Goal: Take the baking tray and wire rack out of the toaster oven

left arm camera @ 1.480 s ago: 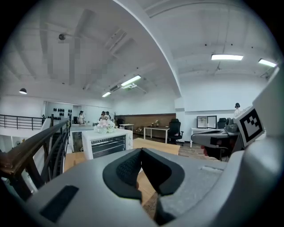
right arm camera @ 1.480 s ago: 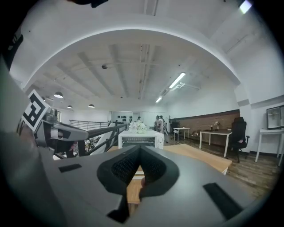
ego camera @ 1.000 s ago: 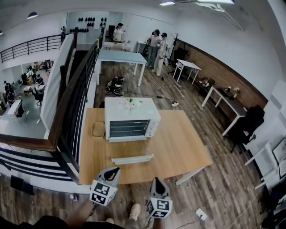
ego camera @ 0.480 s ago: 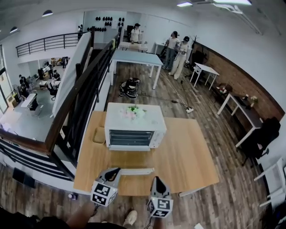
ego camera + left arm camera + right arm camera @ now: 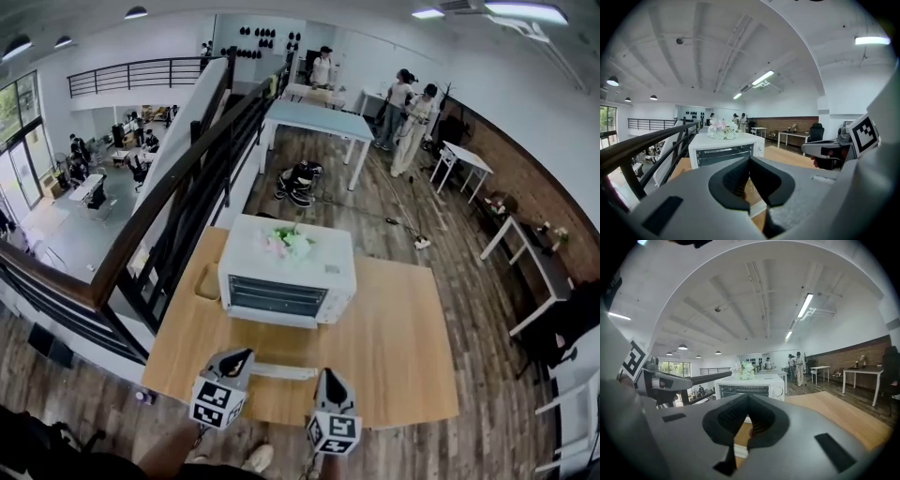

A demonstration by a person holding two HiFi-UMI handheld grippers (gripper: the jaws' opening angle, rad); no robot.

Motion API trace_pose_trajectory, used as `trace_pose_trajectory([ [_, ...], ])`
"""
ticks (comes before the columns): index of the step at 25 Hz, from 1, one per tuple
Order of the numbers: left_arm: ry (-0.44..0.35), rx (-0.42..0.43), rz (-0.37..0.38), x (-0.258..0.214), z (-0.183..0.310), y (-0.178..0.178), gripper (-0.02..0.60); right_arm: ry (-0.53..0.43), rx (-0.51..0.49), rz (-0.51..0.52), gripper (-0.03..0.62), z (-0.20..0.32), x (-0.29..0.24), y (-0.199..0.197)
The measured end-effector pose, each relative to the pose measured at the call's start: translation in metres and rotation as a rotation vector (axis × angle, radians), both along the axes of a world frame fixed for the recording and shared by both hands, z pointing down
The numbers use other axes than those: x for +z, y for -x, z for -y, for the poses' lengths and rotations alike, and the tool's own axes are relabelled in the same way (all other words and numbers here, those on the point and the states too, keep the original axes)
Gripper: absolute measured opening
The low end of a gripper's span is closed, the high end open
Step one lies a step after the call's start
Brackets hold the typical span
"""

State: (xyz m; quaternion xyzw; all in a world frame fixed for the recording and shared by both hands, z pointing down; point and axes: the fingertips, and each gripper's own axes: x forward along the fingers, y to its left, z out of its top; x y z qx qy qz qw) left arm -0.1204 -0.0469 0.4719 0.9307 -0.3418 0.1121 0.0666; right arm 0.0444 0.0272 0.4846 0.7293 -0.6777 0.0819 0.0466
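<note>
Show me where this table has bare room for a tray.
Widest bare patch: the table right of the toaster oven, out to its right and front edges. A narrower band lies between the oven's front and the white strip. Tightest: left of the oven, where a tan pad sits.

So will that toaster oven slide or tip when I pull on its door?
Probably won't tip: the toaster oven looks wide and low, flat on the wooden table. A hard tug might slide it on that smooth top. The flowers on its roof may topple.
</note>
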Motion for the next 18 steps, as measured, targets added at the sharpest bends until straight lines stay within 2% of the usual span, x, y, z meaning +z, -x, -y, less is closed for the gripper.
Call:
trace_pose_trajectory([
  [11, 0.017, -0.116, -0.006, 0.008, 0.029, -0.016, 0.003, 0.011, -0.117, 0.027, -0.002, 0.045, 0.011, -0.018],
  [18, 0.014, -0.154, -0.007, 0.019, 0.06, -0.014, 0.002, 0.031, -0.147, 0.046, -0.002, 0.079, 0.032, -0.017],
])
